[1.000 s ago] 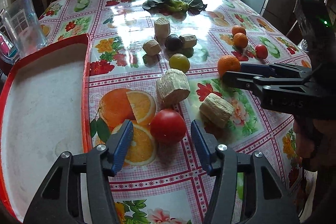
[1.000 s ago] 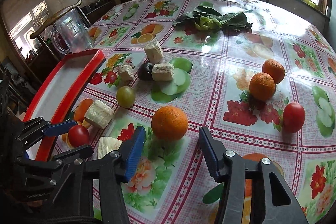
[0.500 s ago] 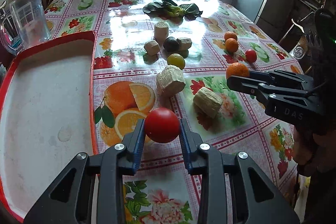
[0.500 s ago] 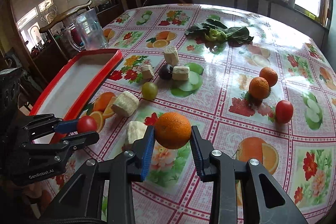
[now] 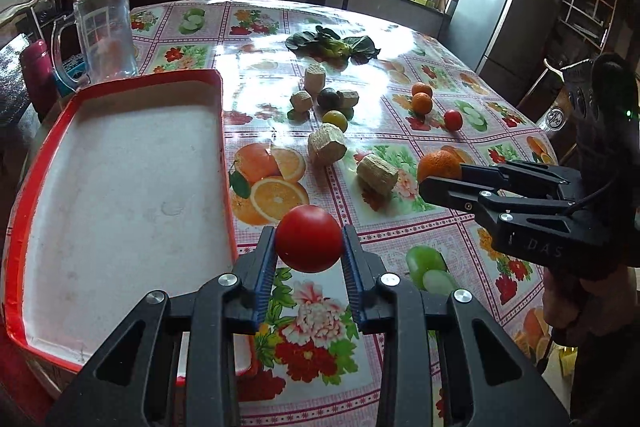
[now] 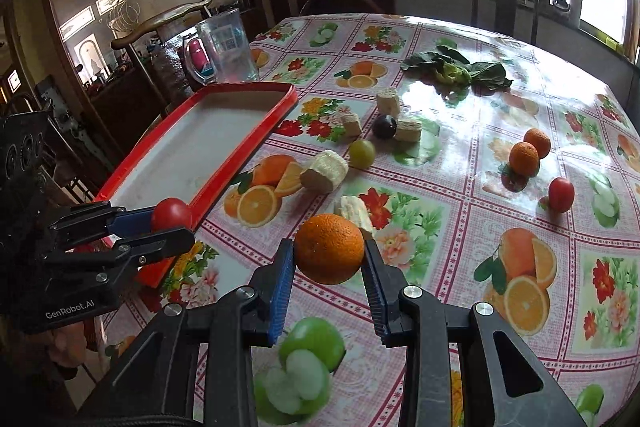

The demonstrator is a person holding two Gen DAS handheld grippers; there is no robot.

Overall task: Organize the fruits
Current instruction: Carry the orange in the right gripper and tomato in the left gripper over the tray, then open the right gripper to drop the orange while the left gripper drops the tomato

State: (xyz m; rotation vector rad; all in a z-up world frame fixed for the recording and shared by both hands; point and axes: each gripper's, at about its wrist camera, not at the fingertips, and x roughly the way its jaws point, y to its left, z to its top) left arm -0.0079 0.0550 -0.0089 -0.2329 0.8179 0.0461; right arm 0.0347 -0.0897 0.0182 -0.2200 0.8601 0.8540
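Lifting both fruits now: a second back the jaws were wide open, now the left gripper (image 5: 309,245) is clamped on the tomato (image 5: 309,243) and the right gripper (image 6: 329,254) on the orange (image 6: 329,247), both off the table (image 5: 400,67). Empty tray (image 5: 120,187) sits just left, red rim to clear, plenty of room inside

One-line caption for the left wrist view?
Left gripper holds a tomato beside the red tray; right gripper holds an orange.
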